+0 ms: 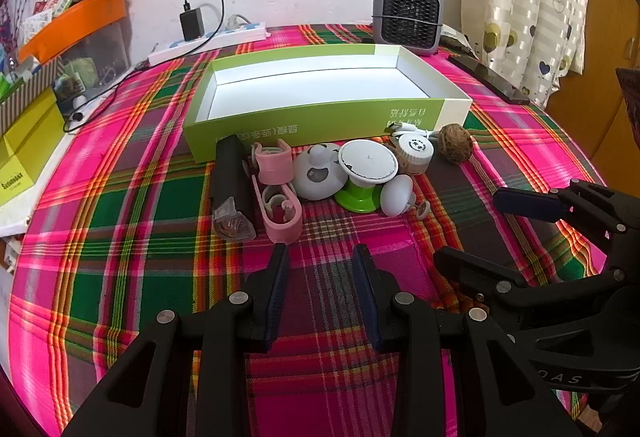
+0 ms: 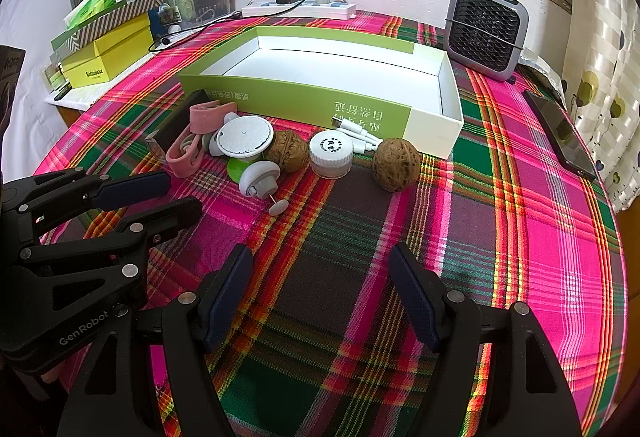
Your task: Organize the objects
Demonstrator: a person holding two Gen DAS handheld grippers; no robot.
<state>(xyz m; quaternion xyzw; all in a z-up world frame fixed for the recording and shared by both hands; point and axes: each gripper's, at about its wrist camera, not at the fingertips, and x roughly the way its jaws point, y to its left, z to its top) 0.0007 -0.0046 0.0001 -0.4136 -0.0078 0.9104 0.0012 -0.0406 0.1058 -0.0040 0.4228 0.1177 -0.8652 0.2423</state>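
An empty green and white box lies on the plaid cloth. In front of it sits a cluster: a black device, pink clips, a white disc on a green base, a white knob, a white jar, a white cable and two walnuts. My left gripper is open and empty, just short of the cluster. My right gripper is open and empty, nearer than the walnuts.
A grey fan stands behind the box. A power strip with a charger lies at the wall. A dark phone lies at the right edge. Stacked boxes and an orange bin crowd the left side.
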